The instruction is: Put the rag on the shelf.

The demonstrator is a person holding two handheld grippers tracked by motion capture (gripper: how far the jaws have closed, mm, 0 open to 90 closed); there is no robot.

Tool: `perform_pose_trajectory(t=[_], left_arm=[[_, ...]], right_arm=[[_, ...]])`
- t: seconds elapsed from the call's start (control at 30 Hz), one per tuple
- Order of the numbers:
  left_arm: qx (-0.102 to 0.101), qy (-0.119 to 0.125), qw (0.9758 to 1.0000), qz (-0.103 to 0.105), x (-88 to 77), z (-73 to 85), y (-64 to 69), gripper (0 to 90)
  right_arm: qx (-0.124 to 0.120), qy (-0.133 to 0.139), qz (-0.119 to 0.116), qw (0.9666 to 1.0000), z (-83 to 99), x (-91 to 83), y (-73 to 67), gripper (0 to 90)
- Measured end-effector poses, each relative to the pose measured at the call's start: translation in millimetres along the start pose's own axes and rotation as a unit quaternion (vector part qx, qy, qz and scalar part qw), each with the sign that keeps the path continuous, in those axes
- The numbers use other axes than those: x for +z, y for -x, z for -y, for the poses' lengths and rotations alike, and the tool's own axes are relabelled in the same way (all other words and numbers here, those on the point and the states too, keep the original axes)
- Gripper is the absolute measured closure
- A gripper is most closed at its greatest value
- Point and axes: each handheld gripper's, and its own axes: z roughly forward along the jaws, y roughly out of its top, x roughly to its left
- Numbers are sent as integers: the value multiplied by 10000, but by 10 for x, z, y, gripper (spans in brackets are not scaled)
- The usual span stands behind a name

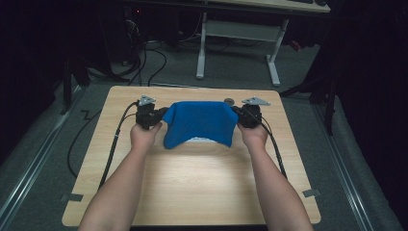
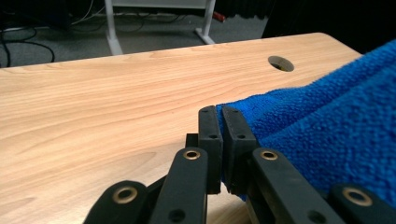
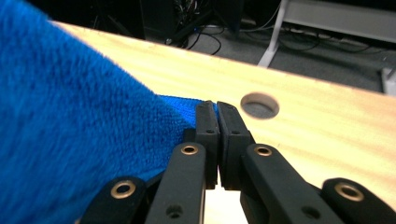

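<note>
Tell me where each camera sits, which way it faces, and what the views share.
High view: above the person's side, facing forward and down on the table; forearms, hands, left tongs and right tongs show.
Left gripper view: rides the left tongs, looking along shut jaws pinching the blue towel.
Right gripper view: rides the right tongs, jaws shut on the same towel.
Shared: towel, wooden tabletop and its round hole.

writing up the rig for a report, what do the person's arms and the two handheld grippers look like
Both forearms are bare, no sleeves or gloves in the high view. Each hand holds a black gripper: the left gripper and the right gripper each carry a grey three-cornered plate on top and trail a black cable back along the table. Up close, the fingers are flat black blocks on black link arms with brass-coloured rivets.
</note>
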Motion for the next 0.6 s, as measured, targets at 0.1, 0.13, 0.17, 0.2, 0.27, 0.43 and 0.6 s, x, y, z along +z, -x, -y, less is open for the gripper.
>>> perform_pose_trajectory(t=[0.1, 0.13, 0.17, 0.2, 0.27, 0.43, 0.6], left_arm=[[-55, -32, 10000, 10, 27, 66, -3, 875], [-63, -54, 10000, 19, 37, 86, -5, 875], [-68, -77, 9999, 16, 46, 105, -8, 875], [-89, -92, 9999, 18, 54, 123, -11, 875], [-127, -111, 9998, 52, 77, 157, -9, 873], [-201, -180, 9996, 118, 133, 224, -5, 868], [-164, -256, 9994, 147, 174, 263, 19, 857]], right_arm=[[-26, -33, -35, 10000, 85, 11, -25, 891], [-16, -37, -31, 10000, 110, 13, -31, 891], [3, -48, -40, 10000, 134, 17, -32, 891], [13, -80, -55, 10000, 154, 22, -31, 891], [45, -119, -65, 9999, 194, 27, -30, 891], [97, -105, -78, 9999, 271, 45, -32, 890], [151, -196, -90, 9997, 350, 68, -18, 888]])
